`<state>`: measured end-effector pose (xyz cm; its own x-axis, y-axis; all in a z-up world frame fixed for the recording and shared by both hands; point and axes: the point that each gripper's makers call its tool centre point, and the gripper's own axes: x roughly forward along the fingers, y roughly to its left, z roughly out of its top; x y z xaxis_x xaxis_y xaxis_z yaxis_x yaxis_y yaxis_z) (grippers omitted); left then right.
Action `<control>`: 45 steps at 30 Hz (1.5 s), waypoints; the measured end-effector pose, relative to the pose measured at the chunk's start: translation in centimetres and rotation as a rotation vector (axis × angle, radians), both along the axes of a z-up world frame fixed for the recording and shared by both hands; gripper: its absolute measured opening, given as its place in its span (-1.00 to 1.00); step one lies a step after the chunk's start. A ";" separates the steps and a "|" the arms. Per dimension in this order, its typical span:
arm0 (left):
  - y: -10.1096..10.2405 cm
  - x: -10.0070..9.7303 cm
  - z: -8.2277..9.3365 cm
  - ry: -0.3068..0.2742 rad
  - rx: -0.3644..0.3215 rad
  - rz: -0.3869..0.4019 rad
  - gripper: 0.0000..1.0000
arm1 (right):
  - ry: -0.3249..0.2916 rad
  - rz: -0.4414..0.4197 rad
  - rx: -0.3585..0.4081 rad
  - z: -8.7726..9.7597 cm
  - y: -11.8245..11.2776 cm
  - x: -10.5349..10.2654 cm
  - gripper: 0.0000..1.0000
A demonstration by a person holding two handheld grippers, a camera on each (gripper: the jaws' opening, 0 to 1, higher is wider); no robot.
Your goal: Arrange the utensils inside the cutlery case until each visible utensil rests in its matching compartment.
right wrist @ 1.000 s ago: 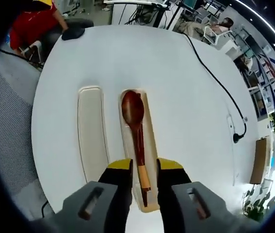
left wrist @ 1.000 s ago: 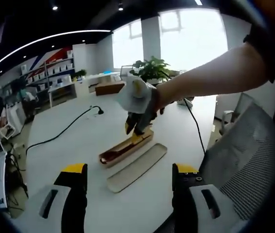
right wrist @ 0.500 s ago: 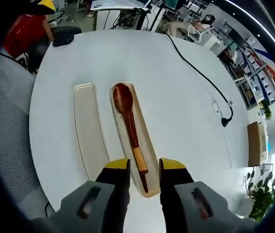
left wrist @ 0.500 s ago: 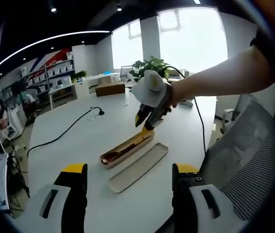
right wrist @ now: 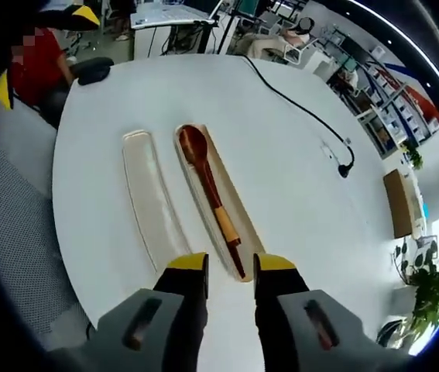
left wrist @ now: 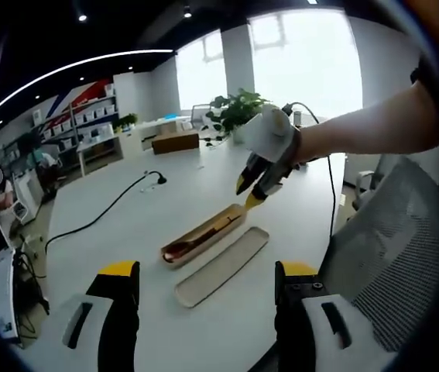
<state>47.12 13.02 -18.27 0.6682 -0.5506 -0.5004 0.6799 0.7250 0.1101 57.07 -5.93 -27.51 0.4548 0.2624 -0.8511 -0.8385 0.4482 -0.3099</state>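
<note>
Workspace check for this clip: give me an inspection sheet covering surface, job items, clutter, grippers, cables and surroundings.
Surface: round white table, mostly bare.
Job's things: open cutlery case holding a wooden spoon, bowl at the far end; the case lid lies separate, parallel beside it.
Clutter: nothing seen on the table besides a dark object at its far edge.
Grippers: right gripper raised above the near end of the case, jaws narrowly apart, nothing between them; left gripper low at the table edge, jaws wide open, empty.
Cables: black cable runs across the table to a plug.
Surroundings: office with shelving, potted plant, mesh chair.
</note>
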 end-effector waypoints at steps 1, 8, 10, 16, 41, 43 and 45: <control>0.0 0.0 0.0 0.000 0.001 0.001 0.46 | -0.002 -0.006 0.007 0.1 -0.1 -0.2 -0.58; 0.1 0.0 -0.6 0.016 0.015 -0.001 0.46 | -0.017 -0.048 0.053 1.0 -1.3 -2.0 -0.57; 0.1 -0.1 -0.7 0.017 0.021 -0.002 0.46 | -0.019 -0.070 0.070 1.3 -1.9 -2.5 -0.57; 0.0 -0.3 -0.9 0.035 0.013 -0.001 0.47 | -0.021 -0.121 0.116 2.1 -3.2 -4.1 -0.57; -1.3 -1.8 -2.4 0.093 0.044 -0.057 0.48 | 0.031 -0.164 0.229 0.6 -3.6 -6.9 -0.56; -1.4 -1.7 -2.3 0.108 0.006 -0.049 0.48 | 0.038 -0.158 0.225 0.5 -3.6 -7.0 -0.56; -1.2 -1.5 -2.3 0.122 -0.012 -0.037 0.48 | 0.049 -0.150 0.234 0.4 -3.2 -7.1 -0.55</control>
